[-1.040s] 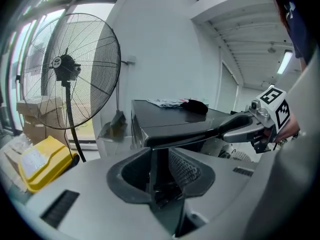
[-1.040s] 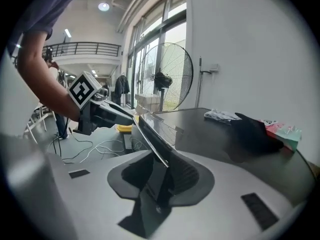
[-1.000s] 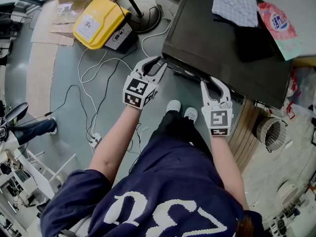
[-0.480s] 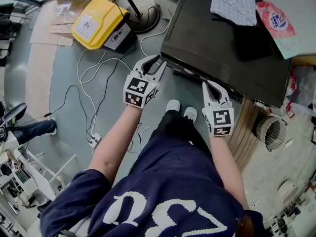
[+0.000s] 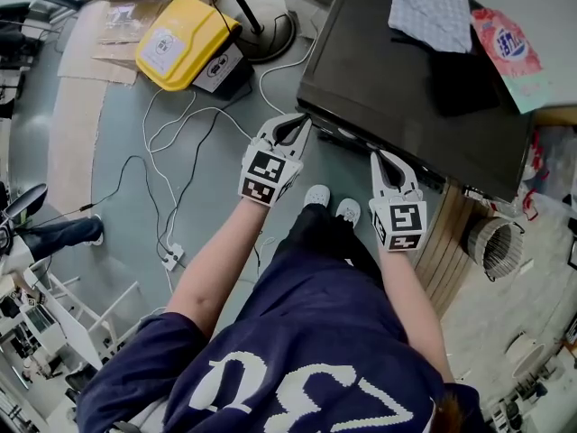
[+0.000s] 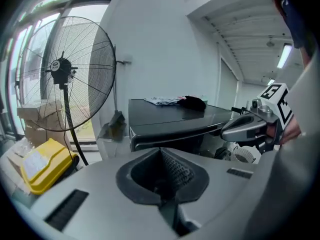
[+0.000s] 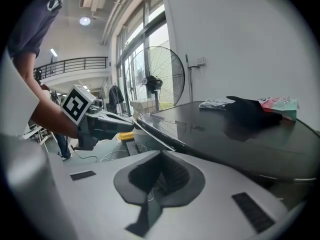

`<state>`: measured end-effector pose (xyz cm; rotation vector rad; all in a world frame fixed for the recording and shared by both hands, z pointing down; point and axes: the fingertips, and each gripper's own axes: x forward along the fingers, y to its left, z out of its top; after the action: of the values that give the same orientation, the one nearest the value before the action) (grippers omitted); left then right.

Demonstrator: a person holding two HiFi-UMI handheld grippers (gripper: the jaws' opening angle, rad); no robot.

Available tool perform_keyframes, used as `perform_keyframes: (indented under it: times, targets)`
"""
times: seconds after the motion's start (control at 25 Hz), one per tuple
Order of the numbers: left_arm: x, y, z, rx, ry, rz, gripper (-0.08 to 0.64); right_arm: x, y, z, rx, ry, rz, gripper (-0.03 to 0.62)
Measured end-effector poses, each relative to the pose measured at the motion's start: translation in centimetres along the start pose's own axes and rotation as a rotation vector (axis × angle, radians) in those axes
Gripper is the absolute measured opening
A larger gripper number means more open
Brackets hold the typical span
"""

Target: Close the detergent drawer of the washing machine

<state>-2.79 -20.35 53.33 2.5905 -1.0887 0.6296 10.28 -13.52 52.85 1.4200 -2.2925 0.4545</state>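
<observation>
checked cloth [image 5: 431,7], packet [image 5: 507,39] lying atop washing machine [image 5: 370,70]

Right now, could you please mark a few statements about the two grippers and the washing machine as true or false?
1. The left gripper and the right gripper both have their jaws shut on nothing. True.
2. The dark glossy washing machine top is bare. False: a checked cloth and a black bundle lie on it.
3. The yellow plastic case sits on the machine. False: it lies on the floor.
4. A standing wire-cage fan is beside the machine. True.
</observation>
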Motion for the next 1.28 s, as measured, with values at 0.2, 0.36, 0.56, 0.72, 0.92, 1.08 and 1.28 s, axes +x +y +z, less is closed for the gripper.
perform_keyframes:
  times: [0.2, 0.36, 0.56, 0.72, 0.92, 1.08, 1.28]
  targets:
    - [0.3, 0.0, 0.2, -0.037, -0.016, 0.021, 0.02, -0.1, -0.2, 0.1, 0.005, -0.006, 0.0, 0.015]
    - [0.6, 0.1, 0.2, -0.043, -0.006, 0.026, 0.02, 0.1, -0.5, 0.1, 0.011, -0.01, -0.003, 0.015]
    - [0.9, 0.3, 0.3, -0.055, -0.006, 0.031, 0.02, 0.5, -0.7, 0.1, -0.004, 0.004, -0.017, 0.014]
    - [1.9, 0.7, 0.7, -0.052, -0.001, 0.043, 0.02, 0.9, -1.4, 0.7, 0.009, -0.006, -0.035, 0.014]
    - [1.8, 0.9, 0.6, -0.067, -0.023, 0.047, 0.02, 1.1, -0.8, 1.3, -0.01, -0.017, -0.013, 0.015]
    - [1.9, 0.8, 0.7, -0.051, -0.015, 0.049, 0.02, 0.6, -1.4, 1.7, 0.012, -0.028, 0.005, 0.015]
    - [0.2, -0.4, 2.8, 0.002, -0.053, 0.029, 0.02, -1.6, -2.8, 4.4, 0.011, -0.096, -0.025, 0.017]
